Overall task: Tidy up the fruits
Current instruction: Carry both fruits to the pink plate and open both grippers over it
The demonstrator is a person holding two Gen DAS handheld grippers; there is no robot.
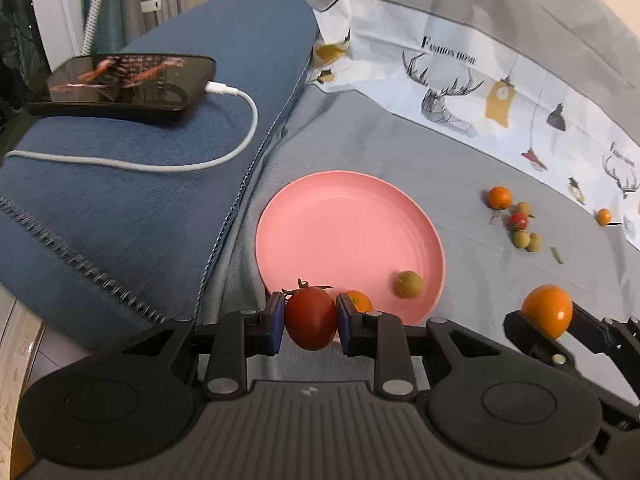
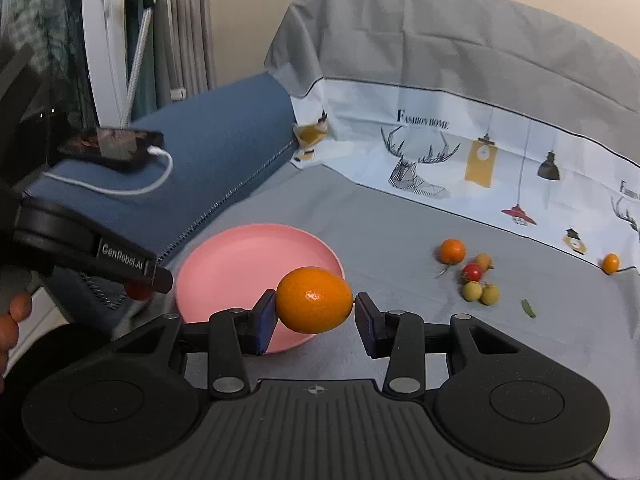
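Observation:
My left gripper (image 1: 310, 314) is shut on a red cherry tomato (image 1: 311, 324) and hangs over the near rim of a pink plate (image 1: 340, 232). A greenish round fruit (image 1: 409, 284) and a small orange fruit (image 1: 360, 300) lie in the plate. My right gripper (image 2: 315, 308) is shut on an orange kumquat (image 2: 315, 298), just right of the plate (image 2: 248, 256). Several small fruits (image 2: 472, 276), orange, red and yellow-green, lie loose on the grey cloth to the right, with one lone orange fruit (image 2: 611, 263) farther right.
Left of the plate a blue cushion (image 1: 140, 200) carries a phone (image 1: 124, 80) with a white charging cable (image 1: 240, 144). A printed white cloth band (image 2: 460, 152) runs along the back. A green leaf (image 2: 529, 308) lies on the grey cloth. A hand (image 2: 12, 320) shows at the left edge.

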